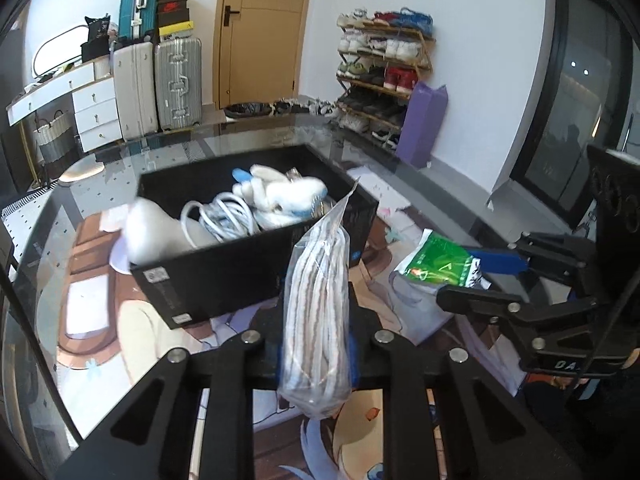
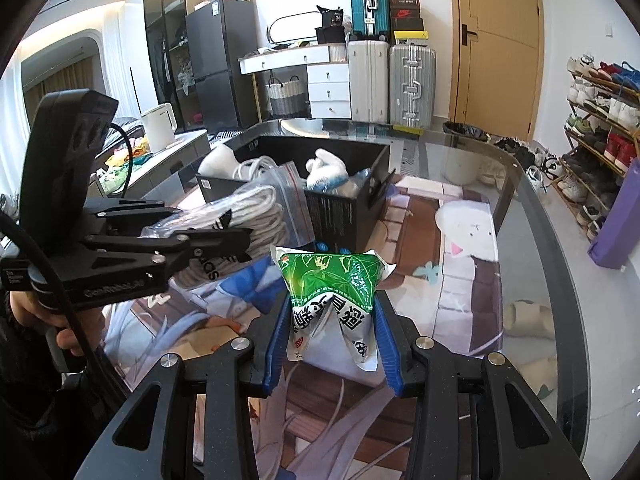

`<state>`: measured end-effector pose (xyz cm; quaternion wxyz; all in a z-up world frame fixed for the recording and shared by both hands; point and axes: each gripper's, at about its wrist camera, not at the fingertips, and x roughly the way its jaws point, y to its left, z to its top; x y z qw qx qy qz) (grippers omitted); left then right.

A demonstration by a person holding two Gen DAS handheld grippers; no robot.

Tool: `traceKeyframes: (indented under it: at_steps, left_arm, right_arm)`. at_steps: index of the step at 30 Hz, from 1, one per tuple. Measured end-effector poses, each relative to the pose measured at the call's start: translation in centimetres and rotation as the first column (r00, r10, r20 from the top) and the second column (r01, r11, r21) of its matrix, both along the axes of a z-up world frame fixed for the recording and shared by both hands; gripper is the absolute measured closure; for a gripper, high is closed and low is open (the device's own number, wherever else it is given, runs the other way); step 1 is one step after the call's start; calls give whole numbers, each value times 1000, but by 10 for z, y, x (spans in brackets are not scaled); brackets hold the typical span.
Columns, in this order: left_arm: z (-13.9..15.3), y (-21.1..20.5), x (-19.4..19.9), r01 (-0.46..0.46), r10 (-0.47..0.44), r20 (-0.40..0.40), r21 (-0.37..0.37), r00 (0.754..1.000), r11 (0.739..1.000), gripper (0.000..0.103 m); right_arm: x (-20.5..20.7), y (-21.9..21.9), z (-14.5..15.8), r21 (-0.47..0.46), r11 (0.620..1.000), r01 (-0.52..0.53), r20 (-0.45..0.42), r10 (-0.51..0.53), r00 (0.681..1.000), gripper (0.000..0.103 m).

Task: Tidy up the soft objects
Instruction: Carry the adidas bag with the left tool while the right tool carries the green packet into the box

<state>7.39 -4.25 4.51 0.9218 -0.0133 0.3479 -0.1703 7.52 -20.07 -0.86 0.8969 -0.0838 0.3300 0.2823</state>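
Note:
My left gripper [image 1: 316,344] is shut on a clear zip bag of grey-white socks [image 1: 318,312], held above the mat just in front of the black box [image 1: 224,276]; it also shows in the right wrist view [image 2: 248,216]. The box [image 2: 344,208] holds a white plush toy [image 1: 280,196], a coiled white cable [image 1: 224,216] and a white soft item [image 1: 152,228]. My right gripper [image 2: 332,328] is shut on a green-and-white tissue pack [image 2: 332,292], held above the mat right of the box; the pack also shows in the left wrist view [image 1: 440,260].
A glass table [image 2: 532,216] carries an illustrated mat [image 2: 464,240]. A white kettle [image 2: 160,124] stands at the far left. Suitcases [image 2: 408,84], a door and a shoe rack [image 2: 600,120] stand beyond the table.

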Motion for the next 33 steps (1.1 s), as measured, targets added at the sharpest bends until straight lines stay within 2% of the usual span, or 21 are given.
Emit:
traceKeyframes:
  at_steps: [16, 33]
  left_arm:
    - [48, 30, 6, -87, 94, 119, -65, 988, 994, 84]
    - [40, 44, 51, -201, 208, 119, -72, 971, 977, 84]
  right_arm:
    - [9, 25, 36, 29, 999, -41, 90, 38, 995, 63]
    - [56, 55, 42, 23, 997, -73, 82, 71, 994, 63]
